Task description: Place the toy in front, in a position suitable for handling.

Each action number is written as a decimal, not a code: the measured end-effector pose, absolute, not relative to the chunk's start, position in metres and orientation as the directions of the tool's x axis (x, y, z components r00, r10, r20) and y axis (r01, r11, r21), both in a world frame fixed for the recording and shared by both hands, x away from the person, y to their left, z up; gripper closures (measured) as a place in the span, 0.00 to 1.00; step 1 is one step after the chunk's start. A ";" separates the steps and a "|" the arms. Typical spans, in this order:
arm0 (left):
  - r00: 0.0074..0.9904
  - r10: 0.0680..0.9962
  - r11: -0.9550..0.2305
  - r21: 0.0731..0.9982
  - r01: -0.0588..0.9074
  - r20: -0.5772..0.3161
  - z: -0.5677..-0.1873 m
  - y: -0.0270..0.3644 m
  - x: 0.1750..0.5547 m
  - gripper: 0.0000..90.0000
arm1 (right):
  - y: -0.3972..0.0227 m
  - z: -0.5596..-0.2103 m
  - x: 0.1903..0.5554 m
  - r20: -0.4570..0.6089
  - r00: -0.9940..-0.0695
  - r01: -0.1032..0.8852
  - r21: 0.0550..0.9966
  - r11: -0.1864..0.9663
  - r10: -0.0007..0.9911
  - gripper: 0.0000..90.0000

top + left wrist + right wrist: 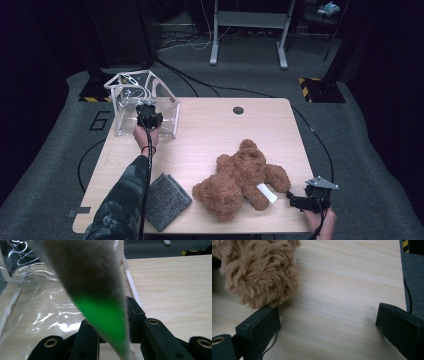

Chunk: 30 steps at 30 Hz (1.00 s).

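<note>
A clear plastic bag (pixel 127 102) with white edging stands at the table's far left corner. My left gripper (pixel 149 119) is at its near right side, jaws shut on a pale, blurred strap (pixel 92 277) with a green patch that runs up between them (pixel 110 322). The bag's clear film (pixel 37 302) lies just beyond. A brown teddy bear (pixel 240 180) lies on its side in the near right part of the table. My right gripper (pixel 300 201) rests by the bear's leg, jaws wide open (pixel 329 325). One finger (pixel 259 325) touches the fur (pixel 259 270).
A grey fuzzy pad (pixel 165 200) lies near the front edge, beside the person's left sleeve. The wooden table (pixel 210 125) has a round cable hole (pixel 238 110) at the back. A white tag (pixel 266 192) sticks out of the bear. Cables and a desk frame (pixel 248 30) stand on the floor beyond.
</note>
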<state>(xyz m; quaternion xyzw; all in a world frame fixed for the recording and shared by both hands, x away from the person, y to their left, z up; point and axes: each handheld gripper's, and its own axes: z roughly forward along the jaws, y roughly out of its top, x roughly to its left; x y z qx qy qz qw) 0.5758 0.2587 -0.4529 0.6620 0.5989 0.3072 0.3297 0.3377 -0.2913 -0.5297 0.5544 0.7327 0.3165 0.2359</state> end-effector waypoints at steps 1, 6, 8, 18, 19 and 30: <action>0.093 0.996 -0.062 0.805 0.590 0.009 -0.453 0.259 0.576 0.83 | -0.291 -0.530 0.338 0.006 -0.274 0.663 0.725 0.185 0.962 0.05; 0.083 0.996 -0.037 0.795 0.605 -0.017 -0.450 0.263 0.581 0.84 | -0.291 -0.530 0.338 0.005 -0.272 0.664 0.725 0.184 0.962 0.05; 0.080 0.997 -0.031 0.792 0.610 -0.023 -0.449 0.264 0.583 0.84 | -0.291 -0.530 0.338 0.005 -0.272 0.664 0.725 0.184 0.962 0.05; 0.079 0.997 -0.039 0.795 0.605 -0.012 -0.452 0.267 0.588 0.83 | -0.291 -0.530 0.338 0.006 -0.272 0.664 0.725 0.183 0.962 0.05; 0.079 0.997 -0.036 0.796 0.604 -0.015 -0.453 0.267 0.588 0.83 | -0.291 -0.530 0.338 0.005 -0.272 0.664 0.725 0.184 0.962 0.05; 0.125 0.988 -0.006 0.783 0.623 -0.092 -0.450 0.273 0.578 0.40 | -0.292 -0.530 0.338 0.004 -0.273 0.661 0.727 0.184 0.962 0.06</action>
